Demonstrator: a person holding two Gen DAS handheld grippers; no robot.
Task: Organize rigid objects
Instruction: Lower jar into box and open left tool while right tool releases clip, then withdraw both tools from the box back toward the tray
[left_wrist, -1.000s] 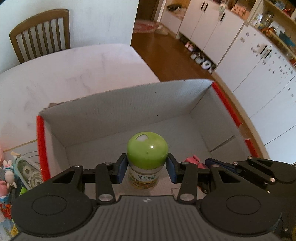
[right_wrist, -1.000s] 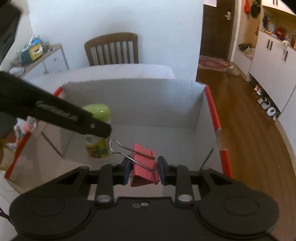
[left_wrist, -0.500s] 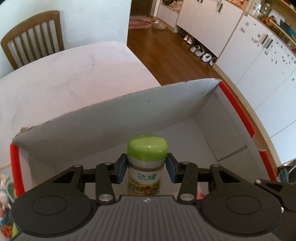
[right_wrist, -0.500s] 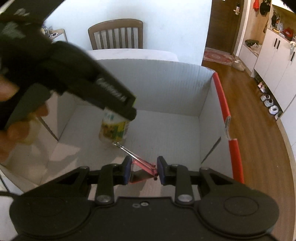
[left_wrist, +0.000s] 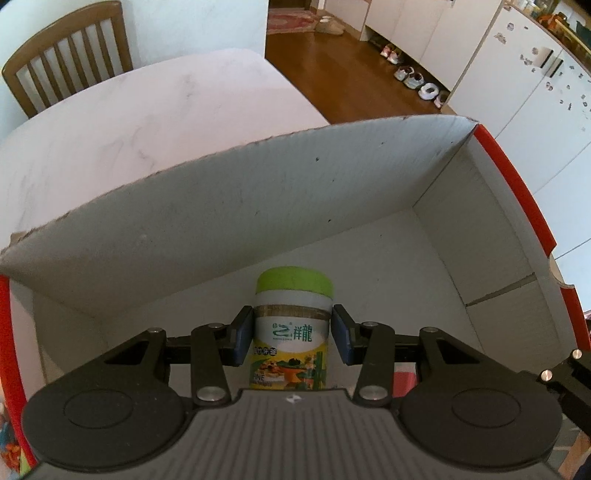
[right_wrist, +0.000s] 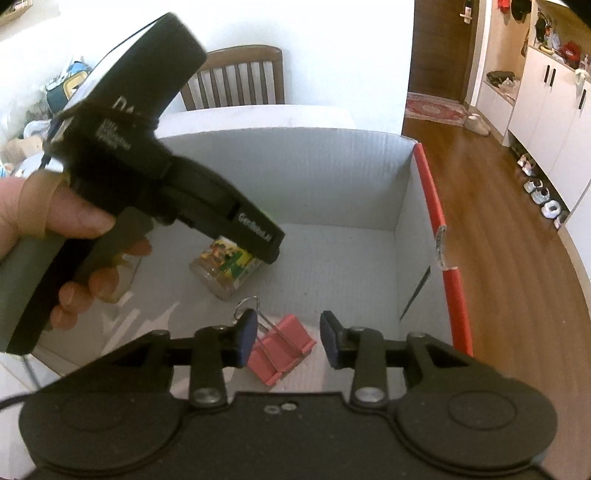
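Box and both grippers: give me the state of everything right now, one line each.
Cardboard box: open-topped, on the table.
Green-lidded jar: upright on the box floor, lid on.
Left gripper: jaws flanking the jar, a slight gap on the right side.
Pink binder clip: lying on the box floor, released.
Right gripper: open, above the clip.

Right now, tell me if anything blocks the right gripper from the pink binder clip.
Nothing visible does. The pink binder clip lies on the box floor between the open right gripper pads; the jar stands farther in, to the left.
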